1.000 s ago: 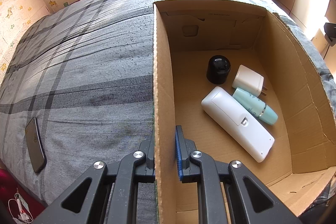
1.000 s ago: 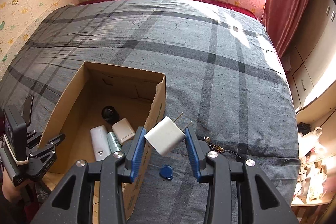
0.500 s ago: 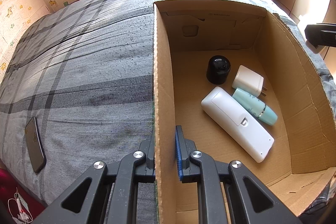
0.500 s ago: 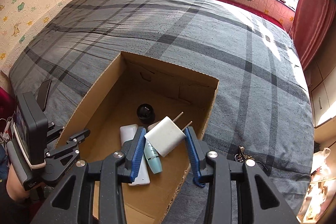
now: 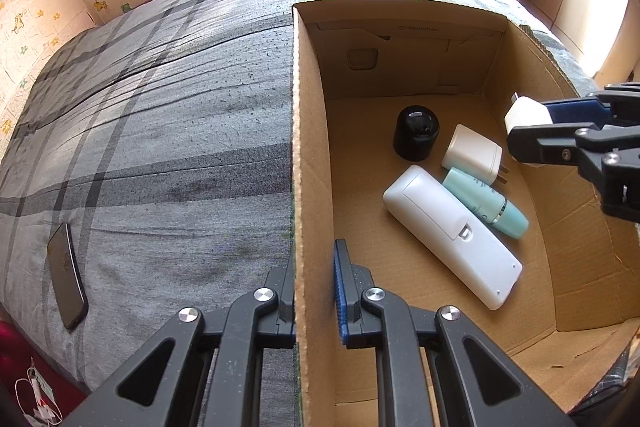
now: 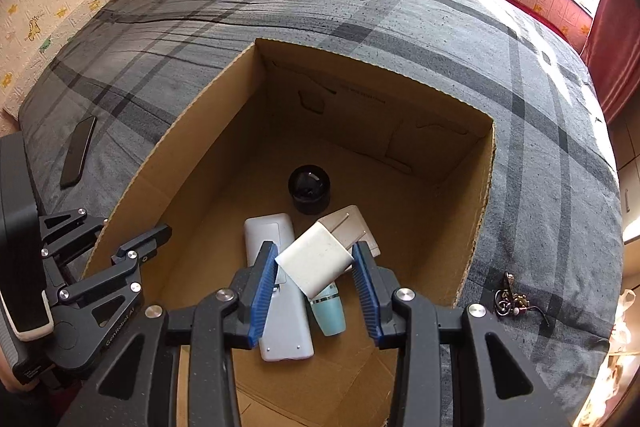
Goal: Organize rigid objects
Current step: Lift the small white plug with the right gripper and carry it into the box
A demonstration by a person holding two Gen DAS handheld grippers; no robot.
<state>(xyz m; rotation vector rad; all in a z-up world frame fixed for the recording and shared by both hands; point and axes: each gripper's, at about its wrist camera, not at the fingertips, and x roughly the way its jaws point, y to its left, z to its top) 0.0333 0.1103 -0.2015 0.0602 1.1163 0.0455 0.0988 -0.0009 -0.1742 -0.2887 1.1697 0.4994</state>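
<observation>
Charger (image 6: 316, 261) over the box (image 6: 484, 187)
Right gripper (image 6: 316, 291) jaws clamp it; left gripper (image 5: 314, 291) jaws pinch the box's left wall.

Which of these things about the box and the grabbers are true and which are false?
1. The right gripper holds a white charger. True.
2. The cardboard box is empty. False: a black cap, a white remote, a teal tube and another plug lie inside.
3. The left gripper has its jaws clamped on the box wall. True.
4. The phone is inside the box. False: it lies on the bedspread.
</observation>
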